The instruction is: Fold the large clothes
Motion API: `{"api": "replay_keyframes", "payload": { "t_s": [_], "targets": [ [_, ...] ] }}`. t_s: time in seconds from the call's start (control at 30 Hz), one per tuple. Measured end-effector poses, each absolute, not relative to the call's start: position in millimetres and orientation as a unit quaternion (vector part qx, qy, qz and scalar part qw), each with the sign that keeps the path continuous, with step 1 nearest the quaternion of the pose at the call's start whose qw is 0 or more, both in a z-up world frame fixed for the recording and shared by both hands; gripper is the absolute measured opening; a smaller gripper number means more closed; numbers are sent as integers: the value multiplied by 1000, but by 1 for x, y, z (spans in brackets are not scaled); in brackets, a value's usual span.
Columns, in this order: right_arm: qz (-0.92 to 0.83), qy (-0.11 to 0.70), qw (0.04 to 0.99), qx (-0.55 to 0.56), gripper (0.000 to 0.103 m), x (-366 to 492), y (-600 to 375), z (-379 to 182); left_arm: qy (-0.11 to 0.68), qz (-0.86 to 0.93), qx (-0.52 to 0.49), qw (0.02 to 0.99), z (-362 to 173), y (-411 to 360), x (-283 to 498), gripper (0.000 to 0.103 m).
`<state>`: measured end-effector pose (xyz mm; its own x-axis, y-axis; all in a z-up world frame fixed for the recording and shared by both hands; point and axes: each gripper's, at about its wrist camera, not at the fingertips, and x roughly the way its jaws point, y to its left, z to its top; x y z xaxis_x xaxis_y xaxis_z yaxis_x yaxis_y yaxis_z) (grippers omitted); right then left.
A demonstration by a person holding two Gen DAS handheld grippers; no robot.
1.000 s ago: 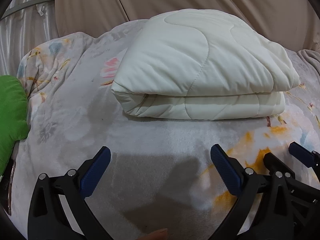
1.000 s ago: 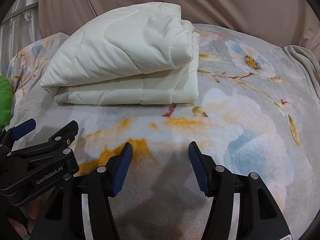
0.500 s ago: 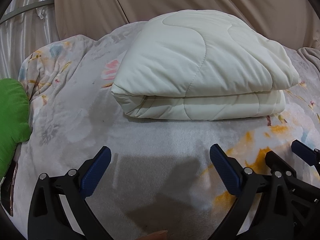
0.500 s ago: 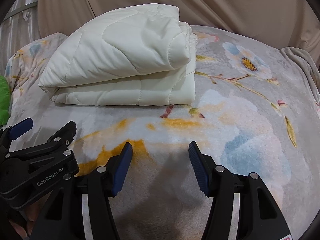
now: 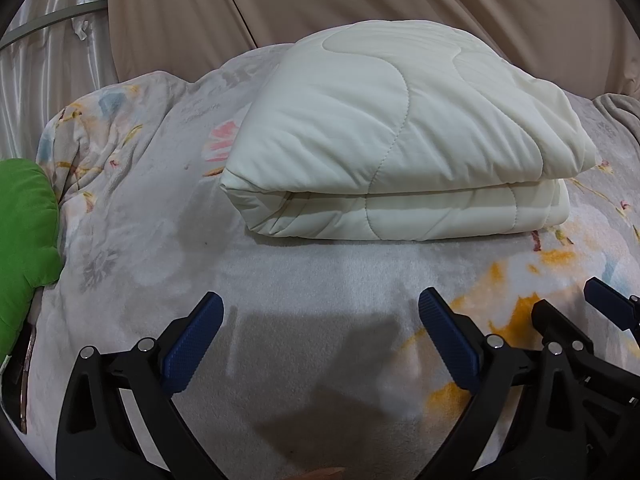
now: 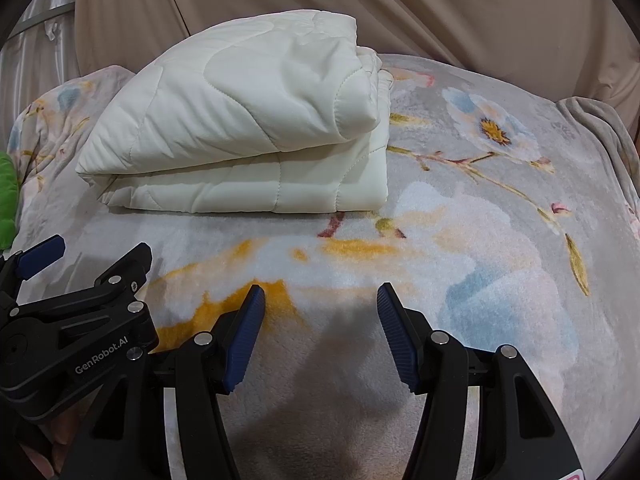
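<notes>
- The folded cream quilt [image 5: 400, 148] lies on the floral blanket [image 5: 320, 280], apart from both tongs.
- Left gripper [image 5: 320, 336] and right gripper [image 6: 320, 328] gape, empty.
- Likely soft, puffy, light: pinch stacked edges.

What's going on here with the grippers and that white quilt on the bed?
A person holds two handheld grippers over a bed covered by a floral blanket. The cream quilt already lies folded into a thick, layered bundle on it. The left gripper and the right gripper are both open and empty, hanging short of the quilt and touching nothing. A green cushion sits at the far left.
</notes>
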<state>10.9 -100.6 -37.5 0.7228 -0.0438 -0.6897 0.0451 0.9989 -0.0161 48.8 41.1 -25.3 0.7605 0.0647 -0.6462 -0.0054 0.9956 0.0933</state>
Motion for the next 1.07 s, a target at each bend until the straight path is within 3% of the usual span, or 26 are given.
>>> {"api": "replay_keyframes", "payload": {
  "t_s": [1.07],
  "targets": [
    [-22, 369, 929, -6, 57, 9, -105, -37, 344, 22, 47, 938, -24, 39, 48, 95]
  ]
}}
